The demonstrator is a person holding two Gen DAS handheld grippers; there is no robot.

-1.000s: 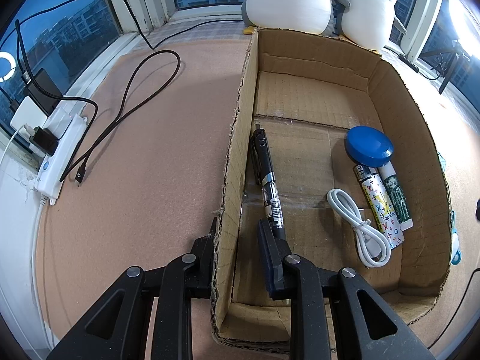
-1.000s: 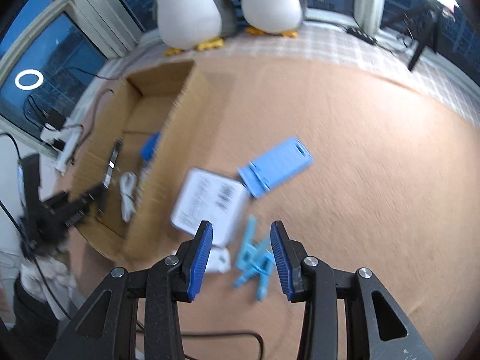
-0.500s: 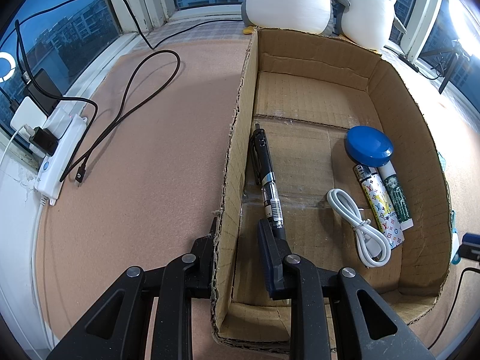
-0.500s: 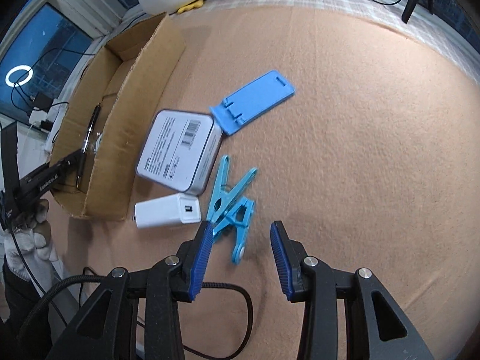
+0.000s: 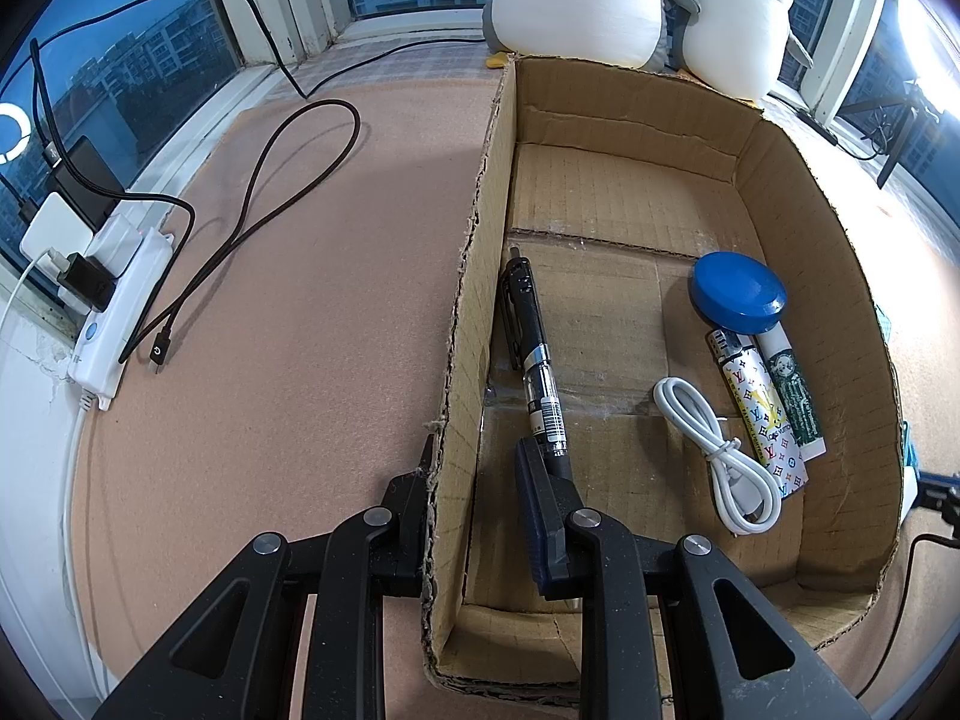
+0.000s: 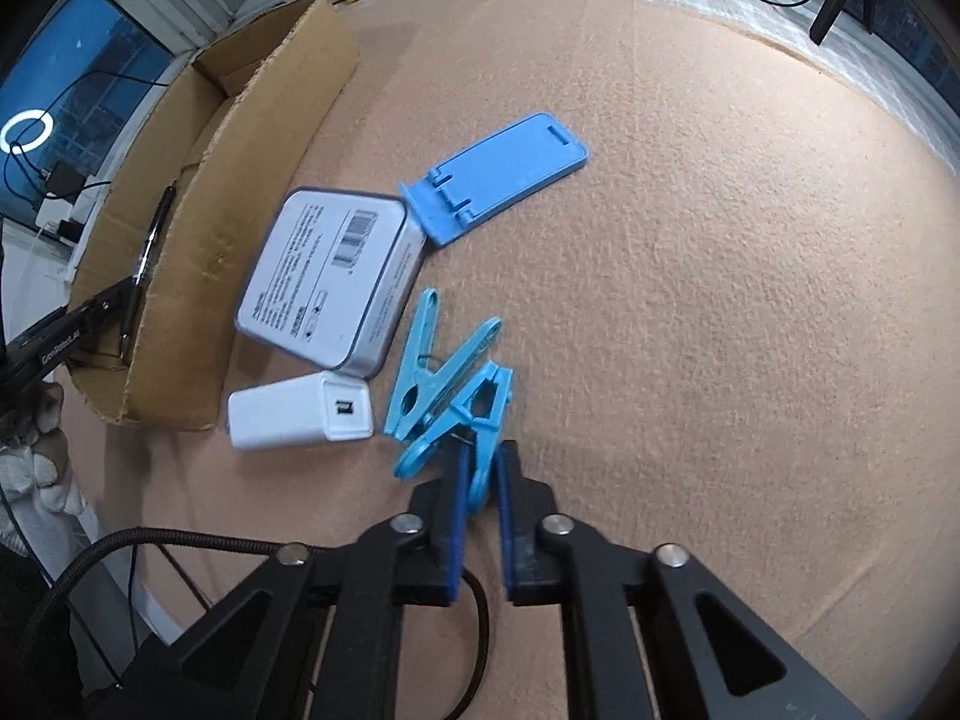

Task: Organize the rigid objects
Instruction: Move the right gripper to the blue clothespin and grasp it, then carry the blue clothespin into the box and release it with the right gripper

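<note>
My left gripper [image 5: 480,498] pinches the near left wall of the open brown cardboard box [image 5: 474,324] in its jaws, steadying it. Just right of the box, near the tan felt worktop's [image 6: 720,300] front edge, my right gripper [image 6: 480,480] has just been closing its jaws and now clamps the handle of the nearer light-blue plastic clothespin [image 6: 474,414]. Its long axis points away from the jaws, so I judge the lift goes leftward over the wall.
</note>
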